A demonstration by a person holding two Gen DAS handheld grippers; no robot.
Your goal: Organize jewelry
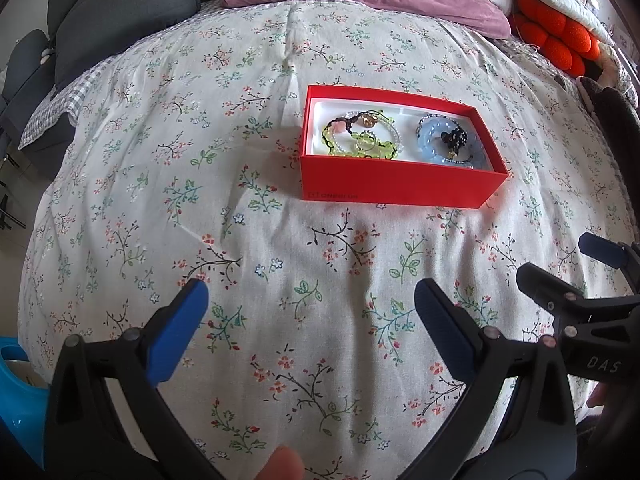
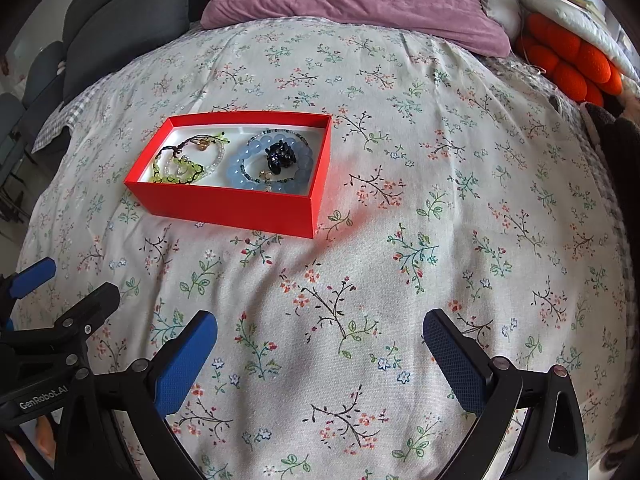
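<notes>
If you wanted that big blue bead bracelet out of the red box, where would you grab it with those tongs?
Probably from above, pinching the ring of the blue bead bracelet across one bead, on its side nearest the green beads. It lies flat in the red box, whose walls block a sideways approach, and a black charm fills its middle.

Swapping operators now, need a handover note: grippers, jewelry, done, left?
Left gripper: jaws open, empty, above the floral bedspread.
Right gripper: jaws open, empty, beside the left one.
Red box sits open on the bed ahead. Inside: green bracelet on its left, blue bracelet with black charm on its right.
No loose jewelry visible on the bedspread. Left: nothing obvious; no lid in view.
</notes>
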